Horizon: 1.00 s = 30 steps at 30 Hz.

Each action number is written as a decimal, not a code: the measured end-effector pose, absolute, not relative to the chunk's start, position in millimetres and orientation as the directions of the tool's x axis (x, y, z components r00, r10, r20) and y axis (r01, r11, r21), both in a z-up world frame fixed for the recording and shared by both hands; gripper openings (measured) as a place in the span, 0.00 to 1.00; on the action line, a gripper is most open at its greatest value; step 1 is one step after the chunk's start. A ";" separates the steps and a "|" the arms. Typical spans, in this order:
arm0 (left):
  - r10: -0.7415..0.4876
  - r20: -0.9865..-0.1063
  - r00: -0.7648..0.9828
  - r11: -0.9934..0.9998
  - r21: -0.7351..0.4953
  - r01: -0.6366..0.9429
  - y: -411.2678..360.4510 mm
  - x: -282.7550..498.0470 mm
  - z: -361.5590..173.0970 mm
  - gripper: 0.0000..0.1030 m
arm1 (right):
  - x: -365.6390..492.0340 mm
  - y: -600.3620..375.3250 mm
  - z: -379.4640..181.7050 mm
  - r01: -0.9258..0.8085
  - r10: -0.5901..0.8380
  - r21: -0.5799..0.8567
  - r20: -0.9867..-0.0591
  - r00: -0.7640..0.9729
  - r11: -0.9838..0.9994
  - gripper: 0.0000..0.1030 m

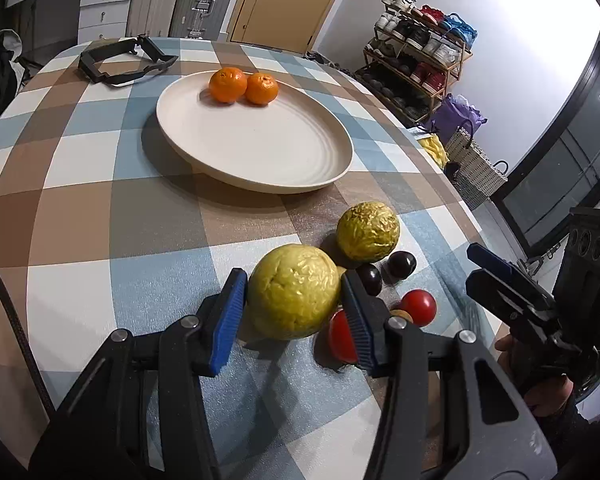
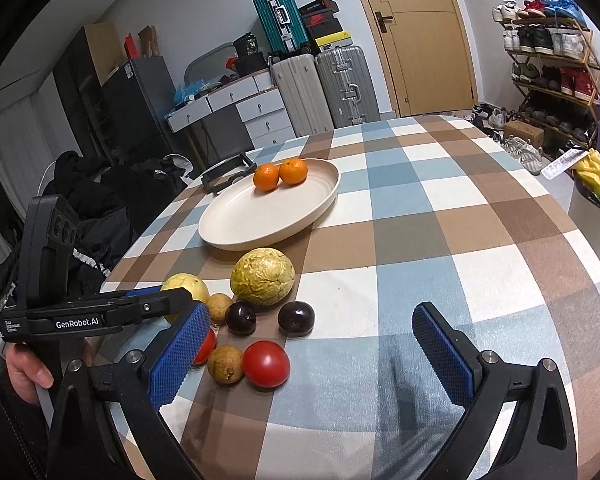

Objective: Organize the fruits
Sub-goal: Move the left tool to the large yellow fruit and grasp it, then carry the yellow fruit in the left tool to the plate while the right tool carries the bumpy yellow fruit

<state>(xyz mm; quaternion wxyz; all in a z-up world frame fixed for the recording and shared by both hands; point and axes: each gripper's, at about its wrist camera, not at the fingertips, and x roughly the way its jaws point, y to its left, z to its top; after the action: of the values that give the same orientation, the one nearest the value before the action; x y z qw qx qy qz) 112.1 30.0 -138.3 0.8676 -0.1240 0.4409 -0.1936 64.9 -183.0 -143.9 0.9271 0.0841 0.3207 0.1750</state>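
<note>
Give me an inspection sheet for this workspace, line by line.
Surface: checked blue, brown and white tablecloth.
Job's things: two orange mandarins on round cream plate; near yellow wrinkled fruit; second yellow wrinkled fruit, dark plums, red tomatoes, brown longans loose.
Clutter: black plastic frame.
Grippers: left gripper jaws flank the near fruit, contact unclear; right gripper open.
Cables: black braided cable.
Surroundings: suitcases, shoe rack.

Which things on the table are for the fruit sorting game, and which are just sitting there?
For the job:
plate
two oranges on it
two wrinkly yellow fruits, one between the left tongs
two dark plums
two red fruits
two small brown fruits
right tongs, open

Just lying about:
black frame
checked tablecloth
</note>
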 end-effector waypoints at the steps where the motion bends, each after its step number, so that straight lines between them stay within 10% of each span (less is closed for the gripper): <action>1: -0.448 -0.716 0.536 0.893 -0.390 0.226 30.6 112.3 -138.4 0.44 | 65.0 -183.0 -143.9 -0.270 0.378 0.267 -0.565 0.733 0.925 1.00; 30: -0.464 -0.649 0.603 0.872 -0.455 0.181 84.1 103.9 -128.1 0.44 | 125.8 -148.9 -152.7 -0.334 0.500 0.372 -0.656 0.566 0.866 1.00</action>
<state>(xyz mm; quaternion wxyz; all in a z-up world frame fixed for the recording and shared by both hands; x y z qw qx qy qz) 103.9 84.1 -128.1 0.8781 -0.1743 0.4061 -0.1836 125.8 -148.9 -152.7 0.8788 0.1032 0.4008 0.2373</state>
